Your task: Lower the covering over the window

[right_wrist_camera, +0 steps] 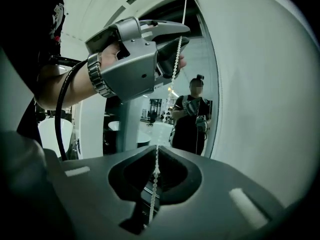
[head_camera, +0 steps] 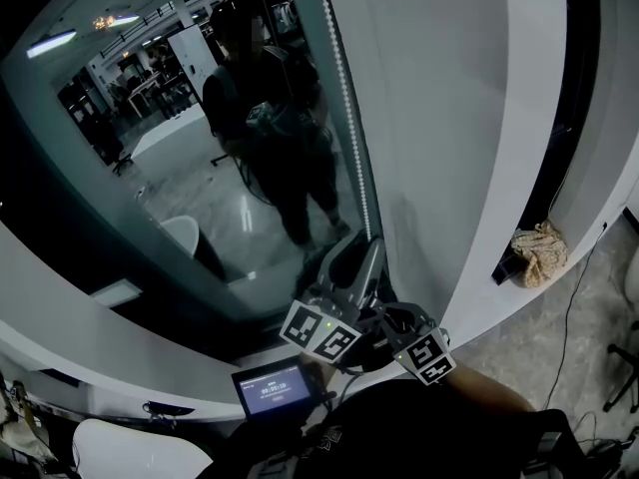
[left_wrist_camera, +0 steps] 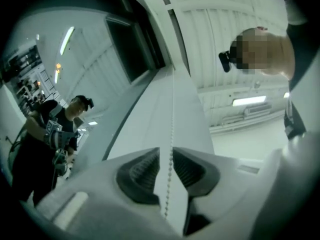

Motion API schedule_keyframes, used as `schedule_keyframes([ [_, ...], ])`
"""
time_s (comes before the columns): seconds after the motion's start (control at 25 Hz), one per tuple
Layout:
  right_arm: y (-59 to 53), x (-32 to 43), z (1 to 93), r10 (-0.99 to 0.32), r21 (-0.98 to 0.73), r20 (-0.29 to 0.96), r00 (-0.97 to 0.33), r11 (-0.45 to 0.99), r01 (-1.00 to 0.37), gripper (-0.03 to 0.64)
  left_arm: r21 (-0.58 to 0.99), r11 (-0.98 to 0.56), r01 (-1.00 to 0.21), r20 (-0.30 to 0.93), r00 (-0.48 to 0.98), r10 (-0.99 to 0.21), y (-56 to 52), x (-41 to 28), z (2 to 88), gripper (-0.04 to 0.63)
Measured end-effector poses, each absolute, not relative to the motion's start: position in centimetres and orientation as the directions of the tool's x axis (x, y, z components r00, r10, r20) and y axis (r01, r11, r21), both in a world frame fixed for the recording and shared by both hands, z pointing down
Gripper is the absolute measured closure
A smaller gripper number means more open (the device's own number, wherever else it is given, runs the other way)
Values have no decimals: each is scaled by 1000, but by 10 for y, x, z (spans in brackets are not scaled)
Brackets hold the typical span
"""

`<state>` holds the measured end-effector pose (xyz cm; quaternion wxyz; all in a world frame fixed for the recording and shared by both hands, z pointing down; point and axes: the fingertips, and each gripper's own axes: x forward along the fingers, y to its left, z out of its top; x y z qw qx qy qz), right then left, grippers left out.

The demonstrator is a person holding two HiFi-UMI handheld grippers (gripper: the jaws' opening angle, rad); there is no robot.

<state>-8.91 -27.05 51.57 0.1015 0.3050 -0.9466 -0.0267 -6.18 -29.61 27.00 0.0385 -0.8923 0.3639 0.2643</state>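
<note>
A white bead chain [head_camera: 344,98] hangs along the right edge of the dark window glass [head_camera: 200,148], which mirrors the person. The covering itself I cannot make out. In the head view my left gripper [head_camera: 359,254] points up at the chain, with my right gripper [head_camera: 387,314] just below it. In the left gripper view the chain [left_wrist_camera: 172,109] runs through a narrow gap between the jaws of the left gripper [left_wrist_camera: 165,160], which stands open. The right gripper [right_wrist_camera: 156,151] is shut on the chain [right_wrist_camera: 175,66], and the left gripper [right_wrist_camera: 175,41] shows higher up the same chain.
A white wall panel [head_camera: 439,118] stands right of the chain. A white sill [head_camera: 120,337] curves below the window. A small lit screen [head_camera: 275,387] sits near my hands. A crumpled cloth [head_camera: 539,252] lies on a ledge at the right, with a cable on the floor beyond.
</note>
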Motion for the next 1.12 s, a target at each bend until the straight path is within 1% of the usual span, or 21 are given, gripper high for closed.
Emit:
schedule_keyframes([
  [0.04, -270, -88, 516, -581, 112, 175, -795, 814, -570, 603, 96, -737, -669, -497, 609, -618, -294, -57, 268, 503],
  [0.08, -269, -88, 515, -578, 112, 175, -797, 816, -567, 603, 71, -735, -674, -495, 616, -613, -292, -53, 266, 472],
  [0.12, -269, -88, 514, -574, 111, 174, -800, 819, -563, 603, 59, -728, -683, -498, 612, -614, -291, -52, 264, 491],
  [0.16, -269, -88, 514, -570, 108, 172, -804, 822, -559, 603, 65, -720, -691, -504, 600, -622, -291, -53, 263, 577],
  [0.28, -270, -80, 515, -563, 96, 164, -810, 826, -555, 603, 117, -703, -702, -519, 560, -646, -294, -60, 264, 583],
  [0.36, -270, -76, 521, -563, 85, 182, -806, 826, -557, 603, 131, -698, -705, -491, 565, -663, -295, -63, 271, 585],
  [0.4, -269, -74, 528, -557, 71, 214, -802, 828, -556, 603, 142, -694, -706, -460, 574, -678, -297, -64, 279, 586],
  [0.52, -259, -71, 569, -496, -30, 375, -783, 838, -545, 597, 223, -659, -718, -345, 574, -742, -306, -74, 325, 586],
  [0.56, -255, -69, 581, -476, -69, 409, -778, 834, -547, 594, 248, -641, -726, -311, 567, -763, -309, -80, 345, 586],
  [0.6, -253, -67, 586, -469, -101, 417, -779, 828, -552, 588, 265, -624, -735, -280, 561, -779, -311, -87, 366, 586],
  [0.64, -253, -65, 582, -476, -122, 397, -785, 820, -559, 537, 278, -609, -743, -247, 557, -792, -312, -92, 388, 586],
  [0.68, -254, -62, 570, -497, -133, 349, -795, 813, -567, 512, 295, -593, -749, -208, 556, -805, -312, -97, 412, 586],
  [0.72, -258, -60, 548, -523, -140, 277, -806, 808, -572, 515, 318, -576, -753, -160, 556, -816, -311, -100, 434, 586],
  [0.8, -266, -57, 484, -567, -163, 90, -819, 803, -574, 517, 363, -544, -757, -58, 564, -823, -306, -100, 478, 586],
  [0.84, -269, -56, 448, -576, -173, -1, -817, 805, -568, 518, 378, -535, -756, -10, 574, -819, -301, -97, 499, 586],
  [0.92, -270, -57, 378, -571, -175, -145, -808, 819, -547, 520, 396, -530, -750, 79, 603, -794, -290, -89, 535, 586],
  [1.04, -279, -54, 293, -576, -124, -289, -765, 815, -566, 525, 415, -550, -725, 170, 656, -736, -270, -72, 573, 586],
  [1.12, -289, -53, 248, -577, -108, -346, -740, 808, -579, 509, 422, -565, -709, 195, 679, -707, -260, -62, 585, 584],
])
